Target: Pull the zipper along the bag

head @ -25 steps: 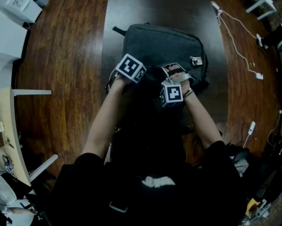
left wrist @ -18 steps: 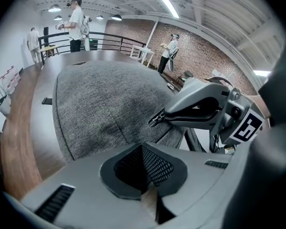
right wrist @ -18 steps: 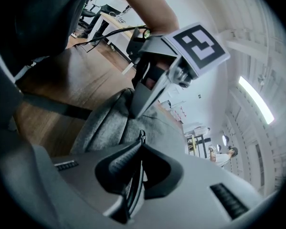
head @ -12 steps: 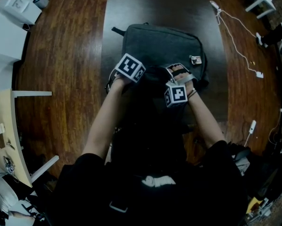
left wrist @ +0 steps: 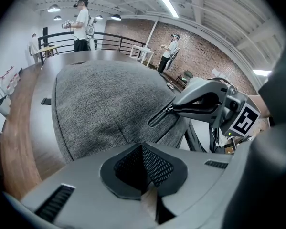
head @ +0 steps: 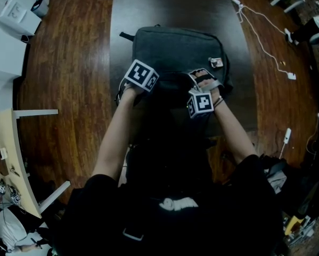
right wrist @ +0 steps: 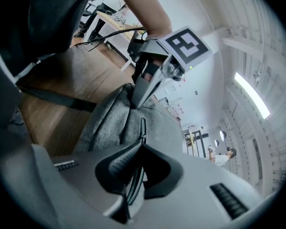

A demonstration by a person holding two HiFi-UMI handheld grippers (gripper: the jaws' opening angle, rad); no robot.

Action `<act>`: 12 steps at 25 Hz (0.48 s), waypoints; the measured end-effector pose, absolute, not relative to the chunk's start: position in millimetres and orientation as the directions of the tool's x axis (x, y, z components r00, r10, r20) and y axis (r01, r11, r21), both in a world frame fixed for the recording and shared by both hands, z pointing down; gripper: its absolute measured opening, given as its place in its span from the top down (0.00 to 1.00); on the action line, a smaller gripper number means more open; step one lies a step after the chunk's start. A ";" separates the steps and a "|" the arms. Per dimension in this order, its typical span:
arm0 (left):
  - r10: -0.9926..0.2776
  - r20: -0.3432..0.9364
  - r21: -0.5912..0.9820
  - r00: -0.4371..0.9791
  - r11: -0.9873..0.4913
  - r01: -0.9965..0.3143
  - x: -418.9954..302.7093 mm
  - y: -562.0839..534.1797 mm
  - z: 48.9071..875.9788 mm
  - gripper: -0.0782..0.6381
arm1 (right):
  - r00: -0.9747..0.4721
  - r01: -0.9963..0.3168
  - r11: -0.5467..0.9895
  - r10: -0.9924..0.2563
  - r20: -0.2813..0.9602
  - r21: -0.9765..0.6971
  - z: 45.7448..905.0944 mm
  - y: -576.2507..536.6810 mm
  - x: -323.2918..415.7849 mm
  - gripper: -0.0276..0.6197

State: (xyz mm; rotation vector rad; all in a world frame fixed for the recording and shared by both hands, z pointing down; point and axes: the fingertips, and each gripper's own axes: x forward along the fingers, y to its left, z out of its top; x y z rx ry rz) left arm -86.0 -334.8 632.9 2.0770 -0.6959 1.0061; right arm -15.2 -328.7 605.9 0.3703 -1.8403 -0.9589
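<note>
On the near edge of the bag [head: 180, 49] my right gripper [right wrist: 140, 148], clenched on the zipper pull [right wrist: 142, 128], has crept right; my left gripper [left wrist: 143, 150] clamps the bag; the zip is advancing.

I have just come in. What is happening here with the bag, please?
A person leans over a grey bag that lies on a dark table, with a gripper in each hand. The left gripper is shut and seems to pinch the bag's fabric, probably to steady it. The right gripper is shut on the zipper pull, on the side of the bag nearest the person. How far the zipper has run cannot be told.
</note>
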 end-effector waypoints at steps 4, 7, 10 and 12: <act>-0.154 0.822 0.364 0.549 -0.599 -0.713 -86.0 -333.8 633.2 0.89 | -0.453 0.146 0.650 -0.626 0.634 0.746 604.1 -326.7 -7.1 0.92; -0.156 0.826 0.355 0.542 -0.603 -0.714 -85.9 -335.0 633.2 0.89 | -0.447 0.137 0.653 -0.631 0.634 0.745 603.4 -328.0 -1.4 0.92; -0.157 0.829 0.350 0.537 -0.605 -0.716 -85.3 -334.5 633.4 0.89 | -0.441 0.134 0.650 -0.637 0.632 0.748 603.8 -327.8 3.4 0.92; -0.158 0.831 0.346 0.534 -0.606 -0.717 -85.5 -334.2 633.7 0.89 | -0.439 0.133 0.646 -0.642 0.629 0.752 603.3 -327.1 5.1 0.92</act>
